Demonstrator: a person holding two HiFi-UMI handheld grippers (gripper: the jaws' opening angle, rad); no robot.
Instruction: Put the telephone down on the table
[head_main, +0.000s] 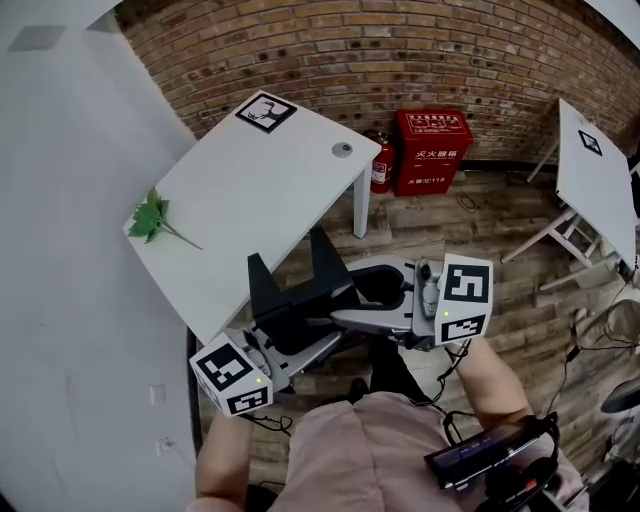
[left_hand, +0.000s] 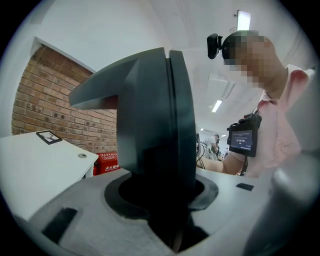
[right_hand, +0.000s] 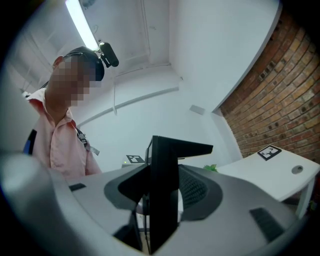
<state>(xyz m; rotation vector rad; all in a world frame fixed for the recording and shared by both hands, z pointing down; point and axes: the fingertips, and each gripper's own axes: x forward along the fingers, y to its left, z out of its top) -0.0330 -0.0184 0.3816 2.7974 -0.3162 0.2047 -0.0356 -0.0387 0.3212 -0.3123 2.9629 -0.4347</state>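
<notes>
Now we count one leafy sprig (head_main: 152, 217) beyond two grippers | left gripper (left_hand: 170, 100): jaws pressed together, holding nothing | right gripper (right_hand: 159, 160) just beside it: same, empty.

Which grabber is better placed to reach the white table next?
Left, probably. In the head view the left gripper overlaps the edge of the white table, while the right gripper sits off it, over the wooden floor.
</notes>
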